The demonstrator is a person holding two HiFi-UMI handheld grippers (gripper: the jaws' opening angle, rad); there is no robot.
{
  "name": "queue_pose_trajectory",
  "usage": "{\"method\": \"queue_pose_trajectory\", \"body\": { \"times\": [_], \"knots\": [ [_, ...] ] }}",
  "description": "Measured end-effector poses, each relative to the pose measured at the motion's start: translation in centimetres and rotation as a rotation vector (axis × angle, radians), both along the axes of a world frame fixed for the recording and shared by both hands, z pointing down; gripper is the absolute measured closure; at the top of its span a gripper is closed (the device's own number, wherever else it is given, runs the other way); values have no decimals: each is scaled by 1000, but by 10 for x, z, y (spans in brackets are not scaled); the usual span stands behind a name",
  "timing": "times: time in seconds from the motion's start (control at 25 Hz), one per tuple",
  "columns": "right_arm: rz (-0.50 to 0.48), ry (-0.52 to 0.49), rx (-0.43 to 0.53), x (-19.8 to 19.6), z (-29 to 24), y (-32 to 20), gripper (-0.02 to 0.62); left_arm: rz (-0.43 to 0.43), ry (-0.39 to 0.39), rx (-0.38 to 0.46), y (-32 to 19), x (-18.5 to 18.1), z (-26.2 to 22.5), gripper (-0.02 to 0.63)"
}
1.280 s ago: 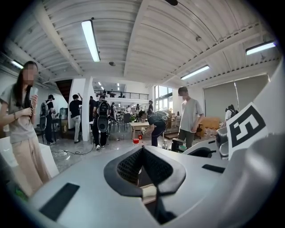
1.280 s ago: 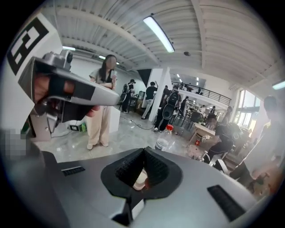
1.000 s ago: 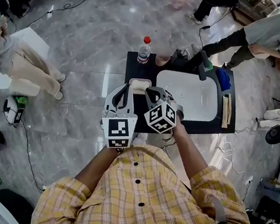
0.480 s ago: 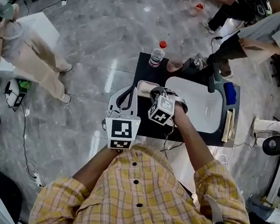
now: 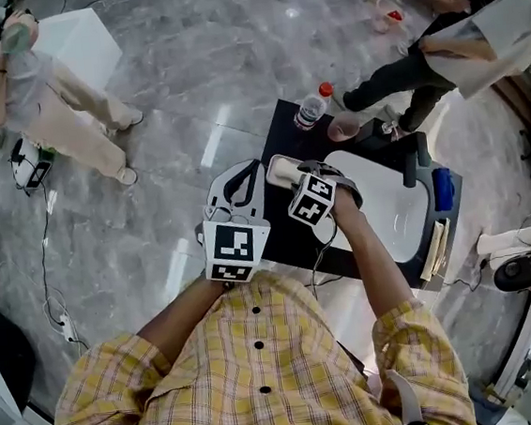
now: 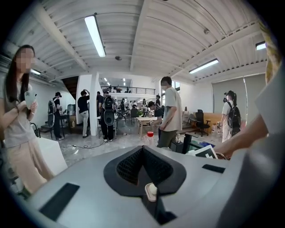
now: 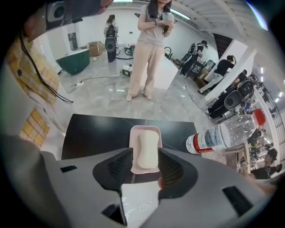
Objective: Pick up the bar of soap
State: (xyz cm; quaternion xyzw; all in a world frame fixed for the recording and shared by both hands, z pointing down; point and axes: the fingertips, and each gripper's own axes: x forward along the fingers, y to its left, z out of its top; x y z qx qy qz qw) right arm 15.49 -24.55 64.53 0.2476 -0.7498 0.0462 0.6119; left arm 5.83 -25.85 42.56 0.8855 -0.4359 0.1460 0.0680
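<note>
On my table (image 7: 91,133) a water bottle (image 5: 312,108) stands at one o'clock; white basin (image 5: 393,214) and blue sponge (image 5: 445,188) at three.

No word, brand or number can be read anywhere. The water bottle (image 7: 225,132) at the right of the right gripper view wears a red and white label (image 7: 201,141), its print too small and blurred to make out. The marker cube (image 5: 235,250) at centre left of the head view and the second cube (image 5: 313,200) beside it carry only black-and-white square patterns.
</note>
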Motion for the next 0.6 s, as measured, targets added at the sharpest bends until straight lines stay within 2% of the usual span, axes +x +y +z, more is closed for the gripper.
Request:
{"method": "queue_pose_trajectory", "body": {
  "times": [0.2,0.6],
  "knots": [
    [-10,-14,-77,-3,17,-7,386,-2,-1,-8,-10,-3,5,595],
    [-63,16,-182,-2,42,-15,340,-14,5,-39,-23,-11,16,595]
  ]
}}
